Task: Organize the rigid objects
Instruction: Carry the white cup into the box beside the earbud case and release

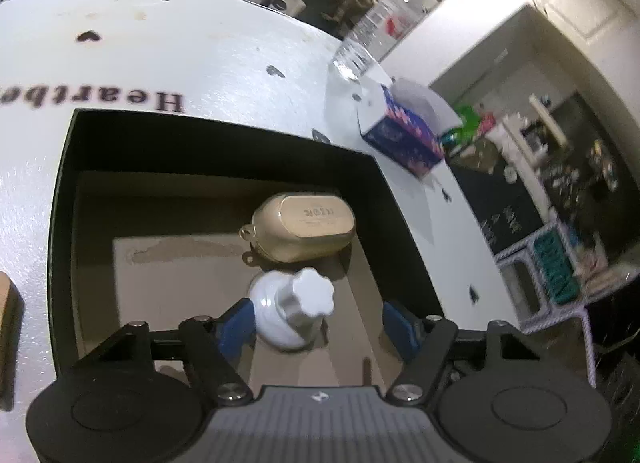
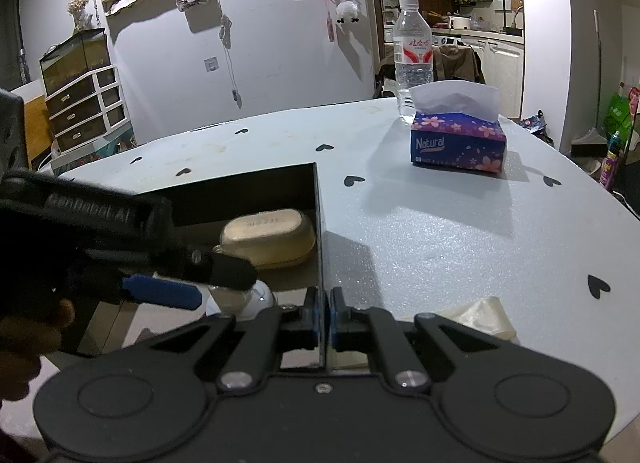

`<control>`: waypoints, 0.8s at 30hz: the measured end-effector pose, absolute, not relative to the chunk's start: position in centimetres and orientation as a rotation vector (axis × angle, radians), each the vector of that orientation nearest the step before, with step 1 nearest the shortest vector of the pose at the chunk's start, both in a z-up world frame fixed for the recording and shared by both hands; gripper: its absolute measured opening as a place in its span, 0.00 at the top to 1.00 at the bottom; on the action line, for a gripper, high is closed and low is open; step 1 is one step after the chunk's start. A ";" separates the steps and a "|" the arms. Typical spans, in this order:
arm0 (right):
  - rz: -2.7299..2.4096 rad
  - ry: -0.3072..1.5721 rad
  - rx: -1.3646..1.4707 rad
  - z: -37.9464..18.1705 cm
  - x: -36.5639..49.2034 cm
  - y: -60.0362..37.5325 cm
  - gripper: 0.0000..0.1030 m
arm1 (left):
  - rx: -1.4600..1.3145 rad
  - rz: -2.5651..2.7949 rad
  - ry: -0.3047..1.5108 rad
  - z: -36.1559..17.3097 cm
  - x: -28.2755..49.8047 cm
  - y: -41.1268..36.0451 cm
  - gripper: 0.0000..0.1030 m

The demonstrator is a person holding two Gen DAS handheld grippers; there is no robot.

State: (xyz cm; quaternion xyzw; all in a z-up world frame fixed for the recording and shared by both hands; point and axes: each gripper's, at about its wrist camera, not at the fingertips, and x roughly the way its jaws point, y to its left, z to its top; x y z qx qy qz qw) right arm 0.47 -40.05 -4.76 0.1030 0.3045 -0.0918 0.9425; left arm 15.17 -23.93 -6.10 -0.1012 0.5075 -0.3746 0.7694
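A black open box (image 1: pixel 404 231) stands on the white table. Inside lie a beige oval case (image 1: pixel 306 227) and a small white bottle (image 1: pixel 290 311) with a scalloped cap, on its side. My left gripper (image 1: pixel 318 325) is open inside the box, its blue pads on either side of the white bottle without squeezing it. In the right wrist view the left gripper (image 2: pixel 192 287) reaches in from the left above the bottle (image 2: pixel 256 299) and the beige case (image 2: pixel 268 237). My right gripper (image 2: pixel 324 321) is shut on the box's right wall (image 2: pixel 319 223).
A blue floral tissue box (image 2: pixel 458 143) and a clear water bottle (image 2: pixel 412 59) stand at the far side of the table (image 2: pixel 440 231). A crumpled pale wrapper (image 2: pixel 486 317) lies near the right gripper. A drawer unit (image 2: pixel 86 107) stands beyond the table.
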 end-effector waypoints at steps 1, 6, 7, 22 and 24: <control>-0.187 0.621 0.209 -4.8 0.5 -40.1 0.94 | -0.173 -0.815 1.094 -6.0 14.9 -24.2 0.39; -0.191 0.622 0.205 -4.8 0.5 -40.0 0.94 | -0.045 -0.807 1.077 -6.0 14.4 -25.5 0.60; -0.191 0.622 0.204 -4.8 0.5 -40.0 0.94 | -0.046 -0.805 1.080 -6.1 14.5 -25.7 0.61; -0.191 0.623 0.204 -4.8 0.6 -39.9 0.94 | -0.066 -0.774 1.082 -6.5 15.2 -27.1 0.67; -0.191 0.622 0.204 -4.8 0.6 -39.9 0.94 | -0.064 -0.778 1.079 -6.5 15.2 -27.1 0.65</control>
